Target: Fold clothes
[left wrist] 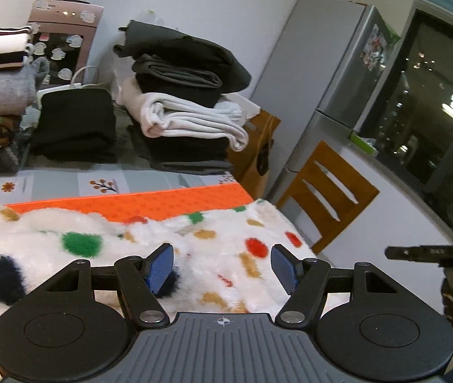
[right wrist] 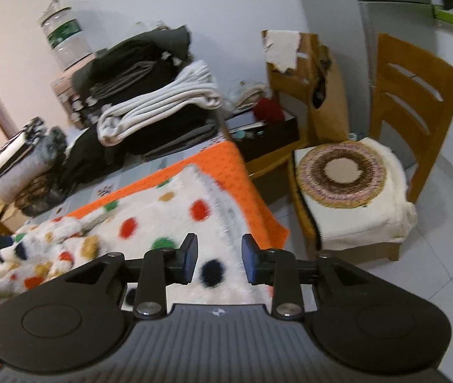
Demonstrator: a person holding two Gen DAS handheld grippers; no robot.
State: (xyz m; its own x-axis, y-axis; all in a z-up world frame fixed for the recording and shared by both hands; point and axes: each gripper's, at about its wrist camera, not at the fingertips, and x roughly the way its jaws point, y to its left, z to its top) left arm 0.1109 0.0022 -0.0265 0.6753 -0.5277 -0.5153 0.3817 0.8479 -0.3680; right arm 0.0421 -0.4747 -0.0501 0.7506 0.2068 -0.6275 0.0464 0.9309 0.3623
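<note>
Fluffy white polka-dot garment lies on the orange mat; left gripper and right gripper hover above it, jaws apart, empty.

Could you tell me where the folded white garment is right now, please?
In both views the folded white garment sits at the table's far side, sandwiched in the pile of dark folded clothes, beyond the orange mat.

Fleece garment cut off left; chair motion-blurred.
</note>
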